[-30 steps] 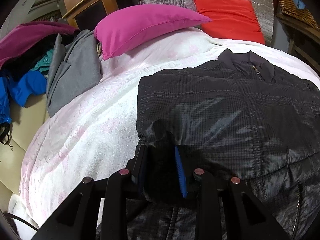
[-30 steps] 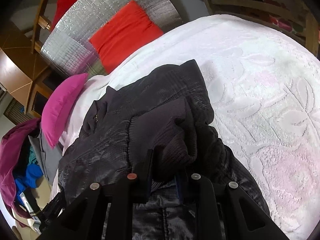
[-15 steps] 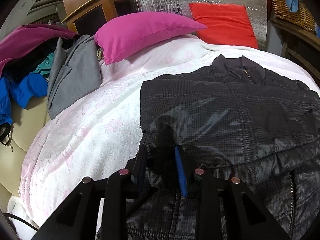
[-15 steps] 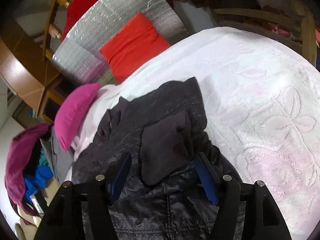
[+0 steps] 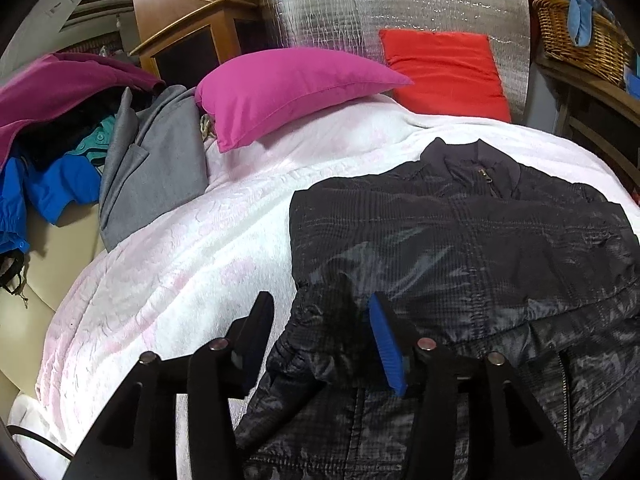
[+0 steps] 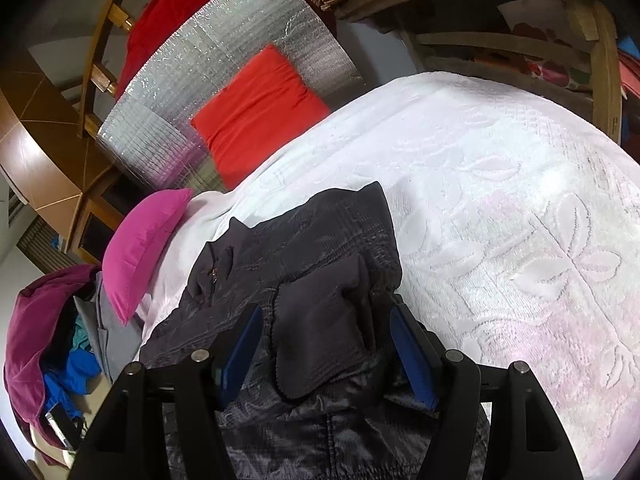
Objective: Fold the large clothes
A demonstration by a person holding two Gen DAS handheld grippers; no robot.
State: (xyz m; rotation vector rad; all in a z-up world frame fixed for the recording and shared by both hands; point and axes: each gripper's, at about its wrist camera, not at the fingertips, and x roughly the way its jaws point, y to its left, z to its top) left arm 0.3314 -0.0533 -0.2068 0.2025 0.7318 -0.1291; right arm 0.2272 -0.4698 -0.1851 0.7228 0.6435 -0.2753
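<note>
The dark jacket (image 5: 460, 240) lies on the white bedspread (image 5: 168, 272), collar toward the far end near the magenta pillow (image 5: 288, 88) and the red cushion (image 5: 444, 72). Both sleeves appear folded in over the body: the right wrist view shows a ribbed cuff (image 6: 320, 336) resting on top of the jacket, and the left edge looks like a straight fold. By my reading the sleeve folds are done and the lengthwise fold, hem up toward collar, is left. The left gripper (image 5: 320, 344) stands wide open over the near left edge of the jacket, holding nothing, with the fabric bunched between and below its fingers. The right gripper (image 6: 324, 352) is likewise spread wide and empty, the cuff lying loose between its fingers. A heap of other clothes (image 5: 60, 152) sits at the far left, well apart.
</note>
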